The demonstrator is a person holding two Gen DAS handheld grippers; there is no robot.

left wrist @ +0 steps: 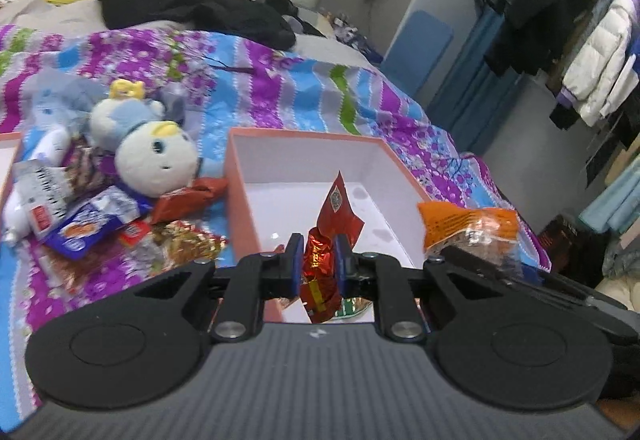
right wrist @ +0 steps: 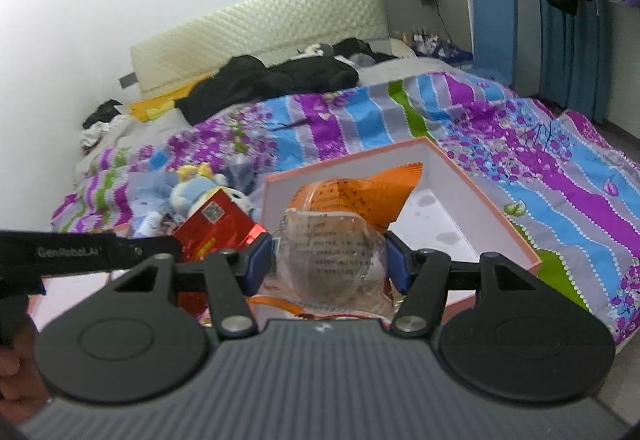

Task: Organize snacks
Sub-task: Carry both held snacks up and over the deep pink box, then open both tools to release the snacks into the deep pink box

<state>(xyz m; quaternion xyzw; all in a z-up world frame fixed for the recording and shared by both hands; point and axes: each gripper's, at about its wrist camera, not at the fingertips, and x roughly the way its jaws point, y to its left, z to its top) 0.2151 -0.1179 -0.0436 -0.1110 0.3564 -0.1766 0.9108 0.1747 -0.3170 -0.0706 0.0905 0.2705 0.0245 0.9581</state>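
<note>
My left gripper (left wrist: 318, 250) is shut on a shiny red foil snack packet (left wrist: 334, 215) and holds it over the near part of an open pink box with a white inside (left wrist: 240, 175). My right gripper (right wrist: 330, 252) is shut on an orange and clear snack bag (right wrist: 348, 220), held above the same box (right wrist: 492, 199). The orange bag also shows at the right in the left wrist view (left wrist: 468, 226), and the red packet shows at the left in the right wrist view (right wrist: 216, 224). A pile of loose snack packets (left wrist: 92, 220) lies on the bed left of the box.
Plush toys (left wrist: 152, 151) lie among the loose snacks on the striped floral bedspread (left wrist: 280, 79). Black clothes (left wrist: 192, 3) lie further up the bed. A second box edge (left wrist: 8, 159) shows at the far left. Hanging clothes (left wrist: 592, 51) are at the right.
</note>
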